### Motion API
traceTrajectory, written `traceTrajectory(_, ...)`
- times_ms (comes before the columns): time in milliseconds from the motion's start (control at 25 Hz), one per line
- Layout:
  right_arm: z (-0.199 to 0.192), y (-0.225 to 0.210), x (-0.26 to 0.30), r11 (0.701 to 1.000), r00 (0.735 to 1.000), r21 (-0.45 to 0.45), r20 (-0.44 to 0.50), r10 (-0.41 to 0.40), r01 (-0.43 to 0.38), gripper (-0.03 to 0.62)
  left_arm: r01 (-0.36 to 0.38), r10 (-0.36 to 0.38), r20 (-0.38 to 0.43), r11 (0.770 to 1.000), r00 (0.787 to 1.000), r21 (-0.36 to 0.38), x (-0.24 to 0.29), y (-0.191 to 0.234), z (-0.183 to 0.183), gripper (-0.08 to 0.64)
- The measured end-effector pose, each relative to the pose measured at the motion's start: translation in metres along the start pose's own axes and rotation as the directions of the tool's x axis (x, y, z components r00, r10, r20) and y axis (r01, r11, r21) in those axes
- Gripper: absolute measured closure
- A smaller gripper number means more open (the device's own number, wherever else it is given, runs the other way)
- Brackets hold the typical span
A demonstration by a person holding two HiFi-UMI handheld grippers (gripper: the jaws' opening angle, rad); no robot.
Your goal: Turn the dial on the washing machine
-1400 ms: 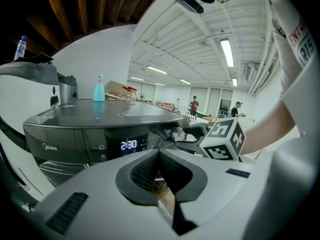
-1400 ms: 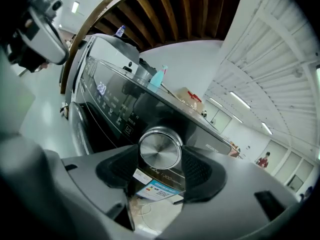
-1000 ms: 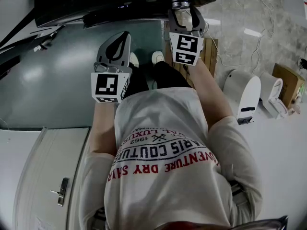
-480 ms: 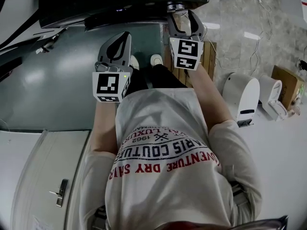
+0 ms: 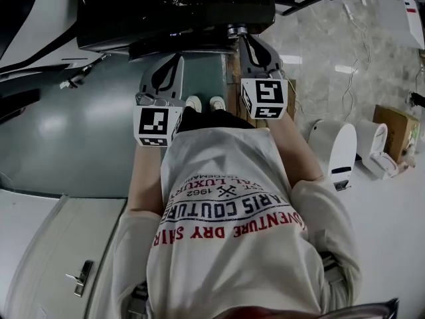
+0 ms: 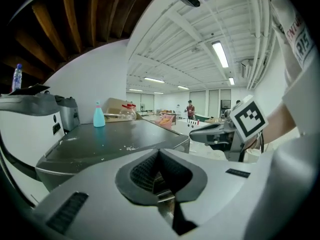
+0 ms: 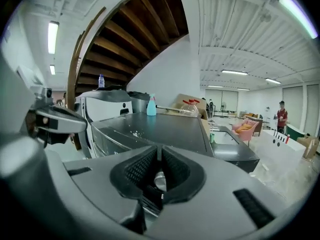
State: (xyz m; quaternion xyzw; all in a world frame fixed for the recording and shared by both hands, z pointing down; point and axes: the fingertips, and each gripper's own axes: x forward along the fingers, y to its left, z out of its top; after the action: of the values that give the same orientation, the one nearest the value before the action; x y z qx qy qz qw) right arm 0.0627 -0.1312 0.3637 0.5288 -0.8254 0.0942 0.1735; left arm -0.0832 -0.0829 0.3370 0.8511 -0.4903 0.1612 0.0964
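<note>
There, silver dial (image 5: 236, 29) on dark washing machine (image 5: 172, 5).

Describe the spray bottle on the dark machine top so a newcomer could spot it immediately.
In the right gripper view, find the broad dark grey machine top. At its far end stands a spray bottle. It alone is opaque pale blue; the containers to its right are clear with red caps.

Right gripper (image 7: 159, 151), jaws just closed, empty, facing washing machine (image 7: 165, 126).
</note>
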Motion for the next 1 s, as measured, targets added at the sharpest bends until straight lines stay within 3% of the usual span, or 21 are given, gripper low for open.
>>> traceTrajectory(320, 0.046, 0.017, -0.031, 0.995, 0.989, -0.099, 0.147, 0.024, -0.009, 0.565, 0.007, -0.010, 0.053, 0.999, 0.999, 0.043, -0.021, 0.016, 0.024, 0.545)
traceTrajectory(560, 0.064, 0.021, -0.042, 0.999, 0.983, -0.051, 0.182, 0.020, -0.011, 0.565, 0.001, -0.006, 0.093, 0.999, 0.996, 0.051, -0.035, 0.032, 0.045, 0.545)
traceTrajectory(1000, 0.083, 0.031, -0.052, 0.996, 0.974, -0.081, 0.220, 0.052, -0.035, 0.566, 0.001, -0.009, 0.118, 0.998, 0.993, 0.065, -0.048, 0.040, 0.061, 0.545)
